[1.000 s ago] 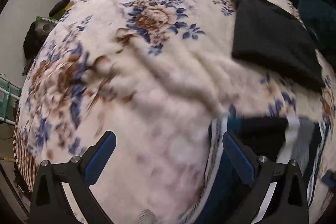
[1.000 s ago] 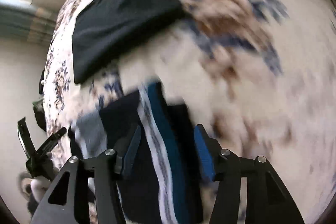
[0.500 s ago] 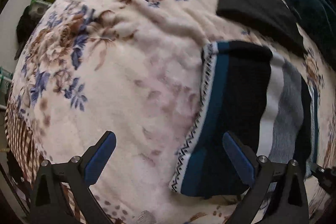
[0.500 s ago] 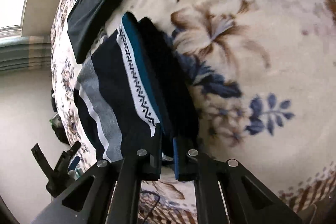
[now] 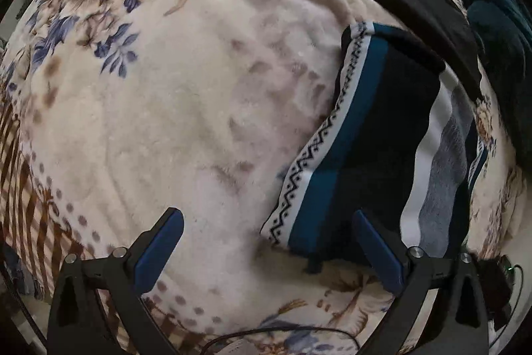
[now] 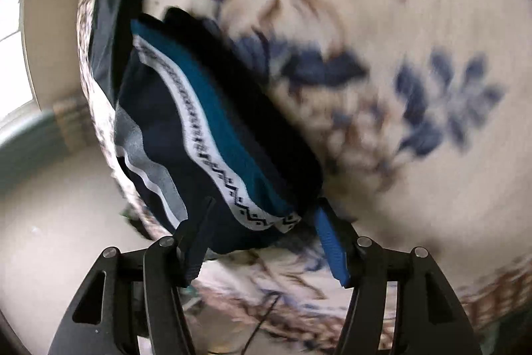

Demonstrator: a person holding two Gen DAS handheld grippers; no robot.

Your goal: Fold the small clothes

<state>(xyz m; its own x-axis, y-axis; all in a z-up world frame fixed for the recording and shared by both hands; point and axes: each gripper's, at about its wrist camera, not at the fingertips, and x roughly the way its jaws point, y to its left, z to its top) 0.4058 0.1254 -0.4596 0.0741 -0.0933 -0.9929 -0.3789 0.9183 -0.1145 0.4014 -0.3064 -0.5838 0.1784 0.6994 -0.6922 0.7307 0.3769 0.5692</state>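
A small striped garment (image 5: pixel 365 139), with teal, navy, white and grey bands and a zigzag trim, lies folded on the floral blanket (image 5: pixel 199 122). My left gripper (image 5: pixel 269 248) hangs open above the blanket. The garment's near corner reaches in beside its right finger (image 5: pixel 379 248), and no pad touches it. In the blurred right wrist view the same garment (image 6: pixel 206 129) runs up from my right gripper (image 6: pixel 262 238). Its jaws are opening, with the garment's trimmed corner lying between them and the pads clear of the cloth.
A folded black cloth (image 5: pixel 422 6) lies just beyond the garment, and a dark teal cloth (image 5: pixel 498 22) lies behind that. The blanket's striped border (image 5: pixel 30 205) drops off at the lower left. A thin black cable (image 5: pixel 266 331) runs along the bed's near edge.
The right gripper, shut on the garment's folded edge half a second ago, has spread its jaws. The left gripper has stayed open and shifted toward the bed's near edge; the garment now lies flat.
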